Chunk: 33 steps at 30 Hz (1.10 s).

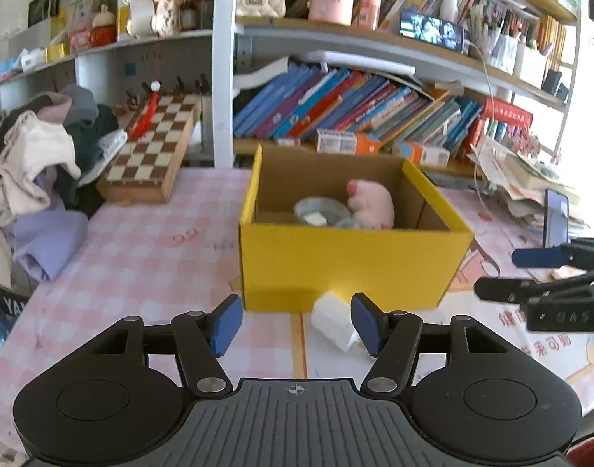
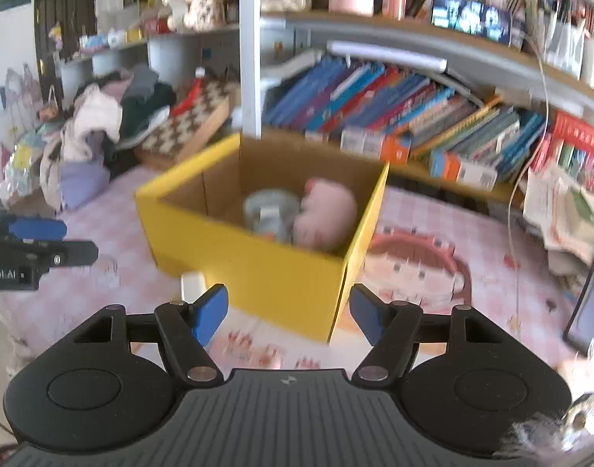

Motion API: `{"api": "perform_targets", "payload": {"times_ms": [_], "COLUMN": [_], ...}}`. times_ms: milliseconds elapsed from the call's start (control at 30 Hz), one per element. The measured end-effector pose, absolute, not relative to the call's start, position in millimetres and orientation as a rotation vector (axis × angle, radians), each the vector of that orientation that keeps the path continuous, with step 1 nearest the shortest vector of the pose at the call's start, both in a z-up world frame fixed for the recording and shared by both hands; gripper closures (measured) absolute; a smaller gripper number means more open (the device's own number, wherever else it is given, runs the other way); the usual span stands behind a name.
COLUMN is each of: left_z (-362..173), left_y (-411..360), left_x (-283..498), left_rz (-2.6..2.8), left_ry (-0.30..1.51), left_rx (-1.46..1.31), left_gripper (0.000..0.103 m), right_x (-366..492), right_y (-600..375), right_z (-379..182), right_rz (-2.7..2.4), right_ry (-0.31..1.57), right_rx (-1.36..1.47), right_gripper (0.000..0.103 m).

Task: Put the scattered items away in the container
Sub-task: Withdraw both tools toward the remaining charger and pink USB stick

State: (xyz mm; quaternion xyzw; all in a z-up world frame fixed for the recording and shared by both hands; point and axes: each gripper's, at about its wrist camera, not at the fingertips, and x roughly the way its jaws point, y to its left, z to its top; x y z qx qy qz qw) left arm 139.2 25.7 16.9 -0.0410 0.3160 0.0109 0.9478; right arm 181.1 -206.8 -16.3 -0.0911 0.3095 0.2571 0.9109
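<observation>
Blue-padded left gripper (image 1: 295,325): jaws spread wide, holding nothing, low over the pink-checked tablecloth (image 1: 141,257). Its right pad stands just beside, perhaps touching, the item below.

Item 1: small white rectangular block (image 1: 332,321), possibly a folded tissue pack or eraser; material cannot be told. It lies tilted on the cloth against the front foot of the container, outside it. Judged light and fairly stiff, unlikely to be fragile; the smooth faces may slip, so a hold across the two long flat sides, near the middle, seems soundest.

Blue-padded right gripper (image 2: 289,313): jaws likewise wide apart and empty, hovering near the container's front corner; this view is blurred.

Item 2: open yellow cardboard box with brown inside (image 1: 355,264), upright on the cloth.

Item 3: pink plush toy (image 1: 370,204), soft, lying inside the box at the right.

Item 4: round grey metal tin or roll (image 1: 320,210), inside the box beside the plush; its kind is unclear.

Status, as judged: two items lie in the box; the white block remains on the table.
</observation>
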Motion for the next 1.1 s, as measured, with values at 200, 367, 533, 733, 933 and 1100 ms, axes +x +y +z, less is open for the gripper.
{"api": "perform_targets", "payload": {"times_ms": [200, 367, 533, 733, 933, 1100], "left_z": [0, -14, -21, -25, -27, -28], "left_y": [17, 9, 3, 2, -3, -7], "left_x": [135, 133, 131, 134, 140, 144], "left_rz": [-0.006, -0.035, -0.044, -0.021, -0.012, -0.026], "left_ry": [0.71, 0.766, 0.789, 0.805, 0.818, 0.817], "left_rx": [-0.081, -0.082, -0.07, -0.082, -0.067, -0.052], "left_gripper": [0.04, 0.039, 0.039, 0.038, 0.034, 0.034], "right_x": [169, 161, 156, 164, 171, 175], "right_y": [-198, -189, -183, -188, -188, -188], "right_z": [-41, -62, -71, -74, -76, -76], "right_rz": [0.55, 0.584, 0.617, 0.608, 0.622, 0.625], "right_ry": [0.728, 0.812, 0.832, 0.855, 0.864, 0.862], "right_rx": [-0.214, -0.244, -0.285, -0.265, -0.264, -0.268], "right_gripper": [0.036, 0.035, 0.035, 0.034, 0.034, 0.034]}}
